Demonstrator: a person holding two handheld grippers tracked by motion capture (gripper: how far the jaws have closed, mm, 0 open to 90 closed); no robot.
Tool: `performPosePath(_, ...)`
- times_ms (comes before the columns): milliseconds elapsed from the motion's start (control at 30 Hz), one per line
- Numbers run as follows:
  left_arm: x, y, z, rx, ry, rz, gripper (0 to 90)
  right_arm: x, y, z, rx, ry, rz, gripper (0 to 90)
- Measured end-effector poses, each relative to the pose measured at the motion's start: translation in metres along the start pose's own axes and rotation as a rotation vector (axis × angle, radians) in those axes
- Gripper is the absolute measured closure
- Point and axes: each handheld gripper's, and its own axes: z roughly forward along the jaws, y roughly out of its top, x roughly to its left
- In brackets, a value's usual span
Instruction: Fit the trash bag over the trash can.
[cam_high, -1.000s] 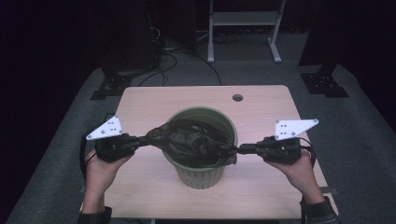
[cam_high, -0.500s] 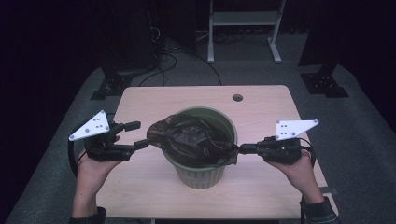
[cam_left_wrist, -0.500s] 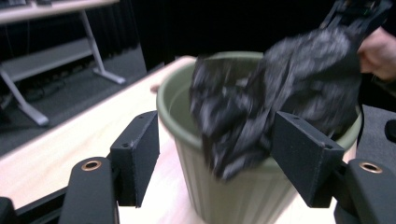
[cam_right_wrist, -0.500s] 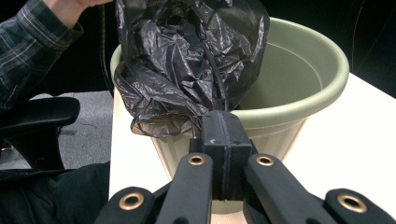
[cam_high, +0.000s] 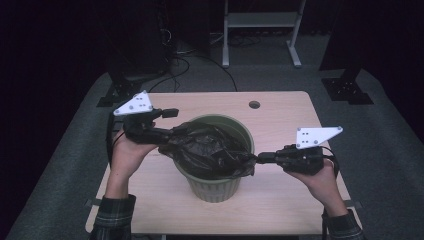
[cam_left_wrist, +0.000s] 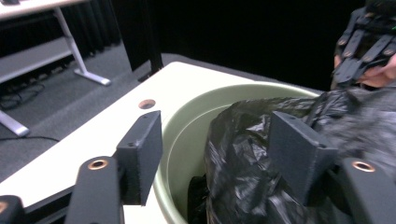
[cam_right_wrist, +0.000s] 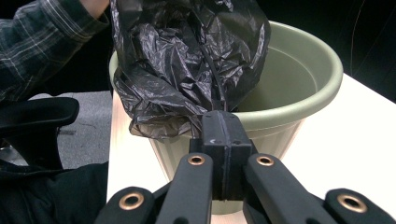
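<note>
Lining the green bin with a black bag

The right claw (cam_high: 256, 159) pinched the black bin bag (cam_high: 210, 150) at the green bin's (cam_high: 215, 185) near-right rim; the left claw (cam_high: 167, 125), jaws apart after just closing slightly, straddled the bag's loose far-left edge, nearest it.

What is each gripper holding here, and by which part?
The right gripper is shut on the black bag at its edge near the bin's rim. The left gripper is open, its jaws either side of the bag's other end.

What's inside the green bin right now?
A crumpled black bag fills most of the green bin, spilling over its rim. Bare inner wall shows on the far side. The bag covers the bottom, so anything beneath stays hidden.
</note>
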Motion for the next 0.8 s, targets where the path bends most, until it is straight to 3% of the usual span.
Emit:
performPosePath(67,0.003,-0.001,0.009,0.031,-0.013,-0.005,41.8,0.0,0.0,-0.002,-0.005,0.001,-0.001,90.0)
performPosePath(233,0.004,-0.006,0.018,0.11,-0.066,-0.002,87.9,0.001,0.001,-0.005,-0.015,-0.004,-0.008,90.0)
performPosePath(333,0.004,-0.007,0.014,0.101,-0.023,0.004,89.9,0.002,0.003,-0.007,-0.015,-0.007,-0.013,90.0)
performPosePath(467,0.01,-0.008,-0.005,0.025,0.053,-0.006,89.9,0.004,0.004,-0.012,-0.014,-0.023,-0.022,90.0)
performPosePath(567,0.013,-0.008,-0.019,-0.004,0.095,-0.008,89.9,0.003,0.006,-0.019,-0.011,-0.047,-0.03,90.0)
performPosePath(800,0.016,-0.022,-0.042,-0.041,0.15,-0.028,89.9,0.0,0.0,-0.036,-0.003,-0.096,-0.021,90.0)
